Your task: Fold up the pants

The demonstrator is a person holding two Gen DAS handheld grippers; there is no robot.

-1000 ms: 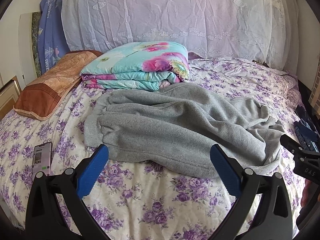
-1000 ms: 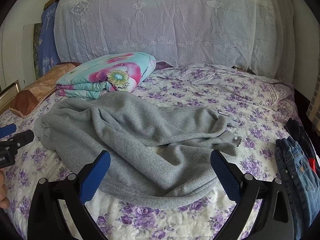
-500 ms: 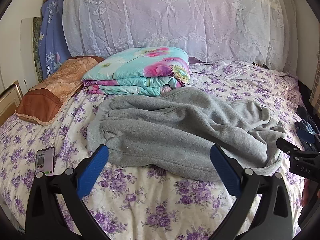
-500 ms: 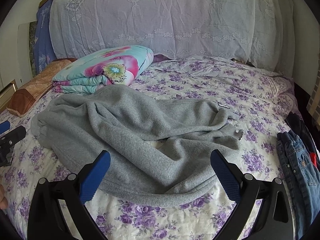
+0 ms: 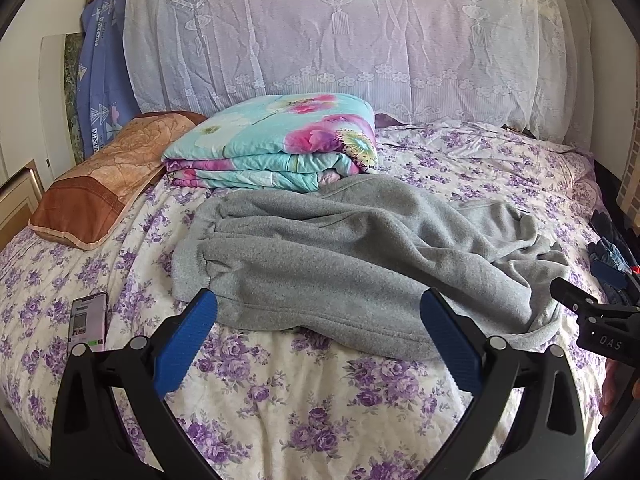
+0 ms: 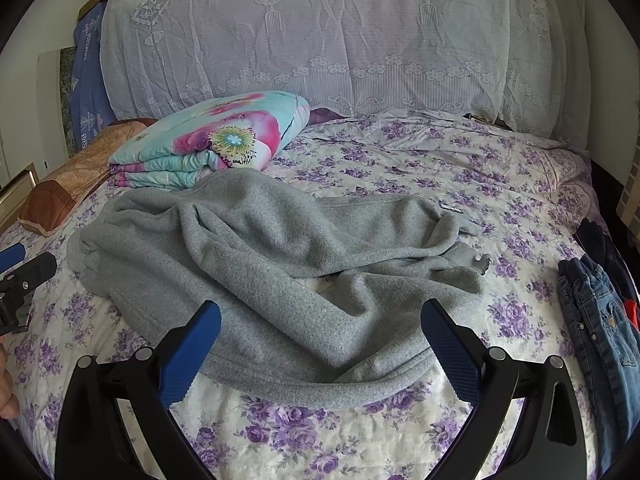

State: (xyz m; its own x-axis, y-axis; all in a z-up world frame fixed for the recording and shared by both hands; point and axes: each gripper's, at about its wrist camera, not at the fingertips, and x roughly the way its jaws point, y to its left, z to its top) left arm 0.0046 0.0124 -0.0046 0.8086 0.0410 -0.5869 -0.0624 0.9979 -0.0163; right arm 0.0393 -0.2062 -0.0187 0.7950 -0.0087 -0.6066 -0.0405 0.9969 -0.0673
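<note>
Grey fleece pants [image 5: 360, 256] lie crumpled across the flowered bed sheet, also shown in the right wrist view [image 6: 280, 264]. The waistband end is at the left and the legs bunch toward the right. My left gripper [image 5: 320, 308] is open and empty, hovering over the near edge of the pants. My right gripper [image 6: 320, 320] is open and empty, over the near hem at the right part of the pants. Each gripper shows at the edge of the other's view.
A folded floral quilt [image 5: 276, 148] touches the far side of the pants. A brown pillow [image 5: 104, 184] lies at the left and a phone [image 5: 88, 318] on the sheet near it. Blue jeans [image 6: 600, 320] lie at the bed's right edge. A lace-covered headboard [image 5: 340, 40] stands behind.
Both grippers have drawn back and lifted slightly, so the pants sit a little farther away in both views. The pants have not moved and both grippers stay open.
</note>
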